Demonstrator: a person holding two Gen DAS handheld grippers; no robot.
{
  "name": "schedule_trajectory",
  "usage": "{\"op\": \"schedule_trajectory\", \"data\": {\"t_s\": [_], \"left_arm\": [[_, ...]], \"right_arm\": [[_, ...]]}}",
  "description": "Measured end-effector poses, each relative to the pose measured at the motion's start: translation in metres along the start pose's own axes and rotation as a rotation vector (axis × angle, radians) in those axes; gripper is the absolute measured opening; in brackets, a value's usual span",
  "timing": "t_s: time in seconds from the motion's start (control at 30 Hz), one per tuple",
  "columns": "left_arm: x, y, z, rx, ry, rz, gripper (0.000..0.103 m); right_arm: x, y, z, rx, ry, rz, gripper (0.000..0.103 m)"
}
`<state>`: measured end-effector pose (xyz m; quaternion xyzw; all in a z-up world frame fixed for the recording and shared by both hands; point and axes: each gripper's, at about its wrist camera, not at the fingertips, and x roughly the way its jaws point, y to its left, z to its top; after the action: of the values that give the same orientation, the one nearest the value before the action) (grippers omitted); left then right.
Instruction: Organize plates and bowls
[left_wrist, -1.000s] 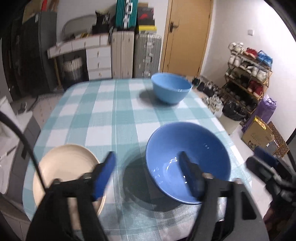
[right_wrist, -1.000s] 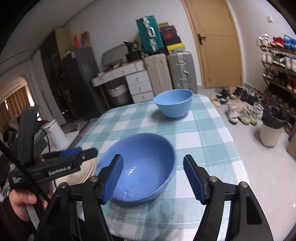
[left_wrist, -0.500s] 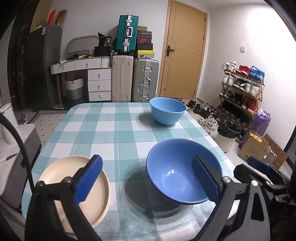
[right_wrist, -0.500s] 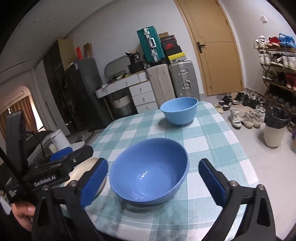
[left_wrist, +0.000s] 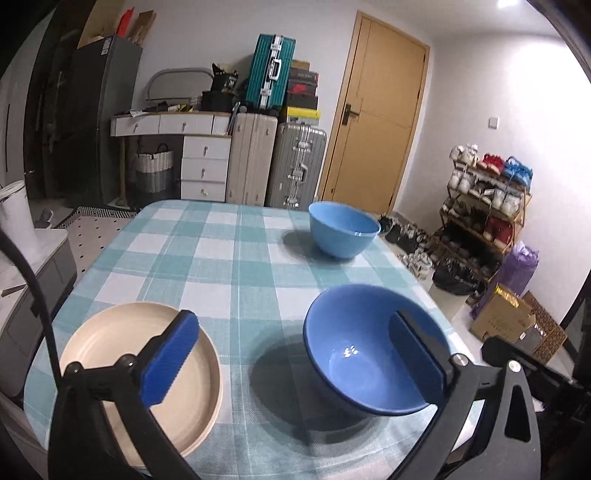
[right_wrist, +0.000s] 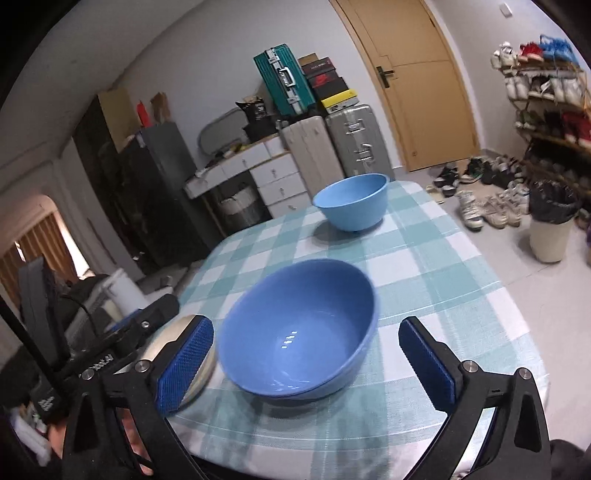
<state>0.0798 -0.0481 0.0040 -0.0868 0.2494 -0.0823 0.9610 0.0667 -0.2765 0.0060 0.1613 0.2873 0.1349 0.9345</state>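
A dark blue bowl (left_wrist: 369, 343) stands near the table's front edge; it also shows in the right wrist view (right_wrist: 299, 332). A cream plate (left_wrist: 110, 354) lies left of it, and its edge shows in the right wrist view (right_wrist: 192, 373). A light blue bowl (left_wrist: 343, 229) stands at the far right of the table, also in the right wrist view (right_wrist: 352, 201). My left gripper (left_wrist: 291, 362) is open and empty, above the table between plate and dark bowl. My right gripper (right_wrist: 306, 373) is open and empty, its jaws either side of the dark bowl, held back from it.
The table has a teal checked cloth (left_wrist: 221, 258). Suitcases (left_wrist: 277, 166), drawers (left_wrist: 203, 170) and a door (left_wrist: 373, 122) stand behind. A shoe rack (left_wrist: 487, 206) and a bin (right_wrist: 550, 229) are on the right. My left gripper's body shows in the right wrist view (right_wrist: 110, 350).
Both grippers have opened wide and pulled back and up from the dark blue bowl, which stays on the table.
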Motion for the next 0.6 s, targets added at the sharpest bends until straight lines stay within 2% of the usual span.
{"op": "schedule_trajectory", "data": {"t_s": [0.07, 0.17, 0.6], "left_arm": [[-0.0015, -0.003, -0.0005, 0.017, -0.016, 0.01, 0.103], [0.0006, -0.0047, -0.0023, 0.017, 0.0, 0.003, 0.103], [0.002, -0.0061, -0.0035, 0.018, 0.015, 0.012, 0.103]], "right_arm": [[0.0028, 0.0002, -0.0003, -0.002, 0.015, -0.008, 0.102], [0.005, -0.0001, -0.0009, -0.009, 0.032, -0.01, 0.102], [0.0034, -0.0053, -0.0037, 0.006, 0.042, 0.01, 0.102]]}}
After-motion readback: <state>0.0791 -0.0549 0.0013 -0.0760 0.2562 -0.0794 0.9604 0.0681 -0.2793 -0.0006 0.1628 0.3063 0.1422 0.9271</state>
